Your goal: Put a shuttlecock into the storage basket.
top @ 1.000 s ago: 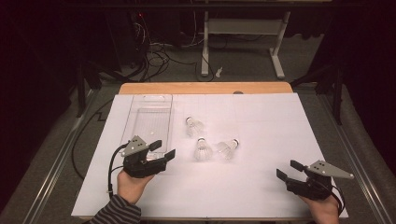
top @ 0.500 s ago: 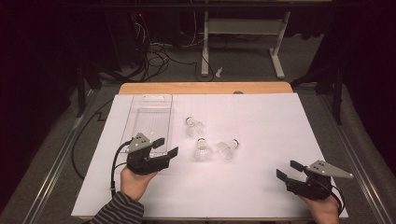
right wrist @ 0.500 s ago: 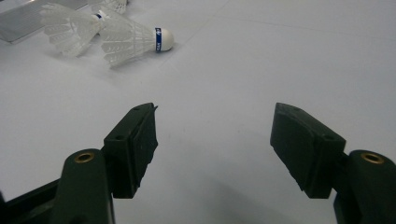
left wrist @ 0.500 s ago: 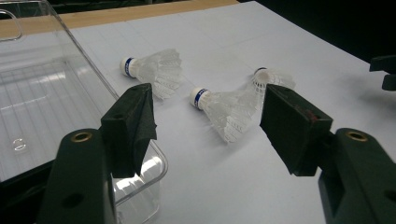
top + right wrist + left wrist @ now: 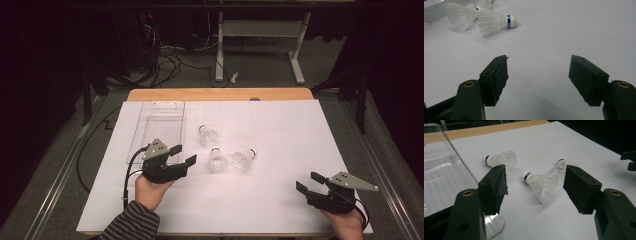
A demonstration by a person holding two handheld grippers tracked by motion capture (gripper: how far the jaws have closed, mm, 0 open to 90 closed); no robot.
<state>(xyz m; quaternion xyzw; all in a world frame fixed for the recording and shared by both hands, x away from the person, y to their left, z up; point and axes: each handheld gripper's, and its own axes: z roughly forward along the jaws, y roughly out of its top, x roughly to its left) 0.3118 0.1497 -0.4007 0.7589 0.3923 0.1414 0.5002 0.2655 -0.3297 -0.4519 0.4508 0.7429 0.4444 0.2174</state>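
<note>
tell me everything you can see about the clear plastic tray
The clear plastic tray is a shallow, see-through rectangular container with rounded corners and a raised rim, holding nothing. It lies flat on the white sheet at the table's left side, long side running away from the person. The three shuttlecocks lie apart from it to its right. The open left gripper hangs at its near corner; whether they touch is unclear.

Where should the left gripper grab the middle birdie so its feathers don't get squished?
Best on the cork head of the middle shuttlecock, the white tip with the blue band. It lies on its side between the open jaws of the left gripper, head toward the clear tray. Come down from above and close across the head; the skirt looks flimsy.
</note>
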